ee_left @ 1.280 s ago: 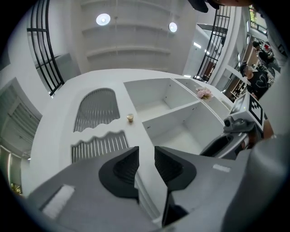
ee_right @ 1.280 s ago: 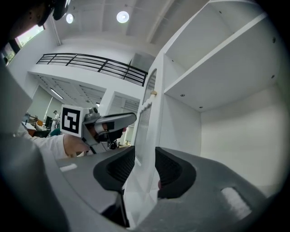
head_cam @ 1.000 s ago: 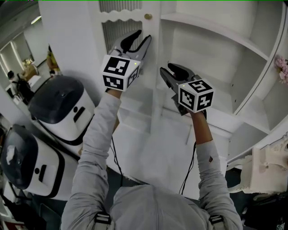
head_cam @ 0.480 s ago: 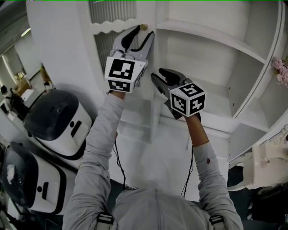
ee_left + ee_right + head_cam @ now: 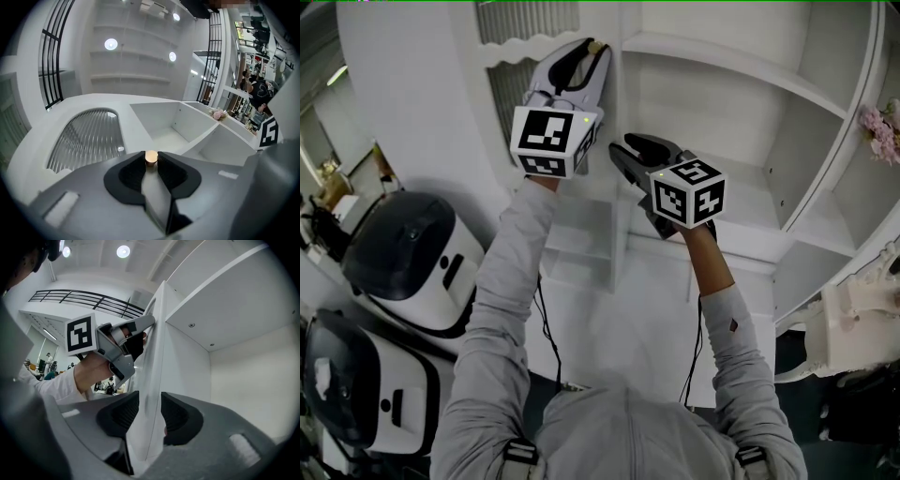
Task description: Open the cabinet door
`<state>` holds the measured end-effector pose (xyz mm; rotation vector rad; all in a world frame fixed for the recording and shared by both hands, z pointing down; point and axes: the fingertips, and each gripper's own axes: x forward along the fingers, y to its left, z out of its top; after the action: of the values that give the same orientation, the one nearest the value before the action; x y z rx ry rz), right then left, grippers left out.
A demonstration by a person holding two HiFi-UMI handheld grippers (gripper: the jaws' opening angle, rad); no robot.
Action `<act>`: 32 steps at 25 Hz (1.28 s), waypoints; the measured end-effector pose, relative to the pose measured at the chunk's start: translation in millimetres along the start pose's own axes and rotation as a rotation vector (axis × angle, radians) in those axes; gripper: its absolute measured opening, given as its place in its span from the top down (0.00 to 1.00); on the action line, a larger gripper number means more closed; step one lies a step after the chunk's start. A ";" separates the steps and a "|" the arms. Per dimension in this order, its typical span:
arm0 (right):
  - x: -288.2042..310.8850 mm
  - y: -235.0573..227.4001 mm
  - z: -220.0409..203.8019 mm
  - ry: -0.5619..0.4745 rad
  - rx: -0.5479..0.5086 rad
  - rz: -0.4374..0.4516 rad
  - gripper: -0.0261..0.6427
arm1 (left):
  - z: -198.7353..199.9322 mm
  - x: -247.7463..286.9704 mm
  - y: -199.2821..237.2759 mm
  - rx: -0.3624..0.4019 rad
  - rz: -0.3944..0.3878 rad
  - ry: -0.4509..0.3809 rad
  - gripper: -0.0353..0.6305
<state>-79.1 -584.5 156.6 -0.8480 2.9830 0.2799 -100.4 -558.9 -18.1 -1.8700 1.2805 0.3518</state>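
The left gripper (image 5: 151,165) has risen to the knob (image 5: 151,157); its jaws have just closed, pinching it. The right gripper (image 5: 150,405) clamps the cabinet door (image 5: 153,376) edge. Judged ready for pulling.

Large indoor hall, showroom-like, white shelved cabinet (image 5: 741,75), black mezzanine railings (image 5: 84,298), ceiling spotlights (image 5: 123,250), white domed machines (image 5: 431,272), people behind (image 5: 257,91).

Left gripper (image 5: 151,162) jaws had just been closing, tips pinched on small brass knob (image 5: 151,156) of white cabinet door (image 5: 129,129). Ribbed glass panel (image 5: 86,138) left of knob, open shelves (image 5: 180,126) right.
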 end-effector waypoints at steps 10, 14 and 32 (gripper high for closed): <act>5.5 9.0 -5.8 0.040 0.001 -0.007 0.74 | 14.8 -8.8 0.5 -0.018 -0.022 -0.060 0.82; 9.6 10.4 -5.1 0.033 0.048 -0.015 0.79 | 14.8 -9.5 0.8 -0.050 -0.039 -0.058 0.82; -4.6 47.2 -4.8 0.048 0.032 -0.011 0.84 | 34.6 -40.7 5.6 -0.103 -0.024 0.000 0.82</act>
<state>-99.8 -543.5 169.4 -0.8802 3.0170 0.2132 -115.9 -507.5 -16.7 -1.9695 1.2596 0.4117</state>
